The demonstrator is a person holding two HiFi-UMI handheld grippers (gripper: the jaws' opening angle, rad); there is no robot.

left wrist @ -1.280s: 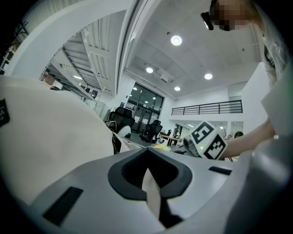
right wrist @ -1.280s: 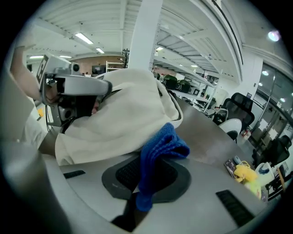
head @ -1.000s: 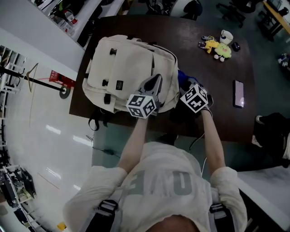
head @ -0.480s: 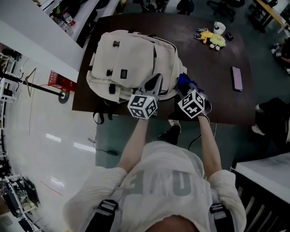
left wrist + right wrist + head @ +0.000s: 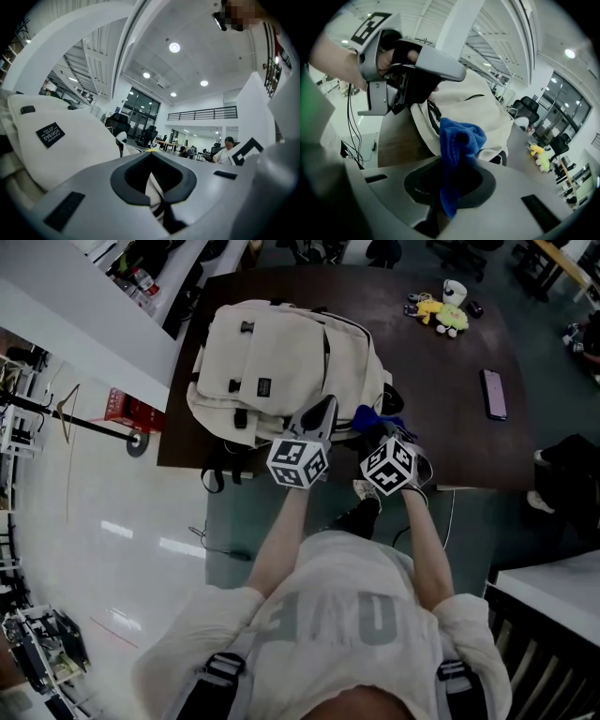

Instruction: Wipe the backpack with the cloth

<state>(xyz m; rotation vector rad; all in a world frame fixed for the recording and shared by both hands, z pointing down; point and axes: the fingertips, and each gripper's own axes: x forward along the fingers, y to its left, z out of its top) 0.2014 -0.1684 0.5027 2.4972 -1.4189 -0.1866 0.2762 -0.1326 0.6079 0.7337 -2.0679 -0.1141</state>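
Right claw (image 5: 451,190) is clenching the blue cloth (image 5: 458,140), which is bunching up out of the jaw throat and drooping forward. The cloth is hanging directly ahead of this claw, just beside the near corner of the cream backpack (image 5: 281,362); whether it is touching the fabric cannot be confirmed.

Left claw (image 5: 317,418) is lying to the left of the right claw, jaws closed on what is appearing as a pale fold at the backpack's near edge. The backpack is lying flat ahead of both claws on the dark counter (image 5: 441,409), with black straps trailing off the edge nearest the person.

Handling judgement: the cloth is looking soft, light and limp, so a bunched grip as at present is serving best, with a loose wad left ahead of the jaws for wiping. The backpack is looking soft-sided and likely to be shifting under a stroke; pinning it at a seam or edge is advisable.

Well beyond the right claw, a phone (image 5: 493,395) and a yellow plush toy (image 5: 439,315) are sitting on the counter.
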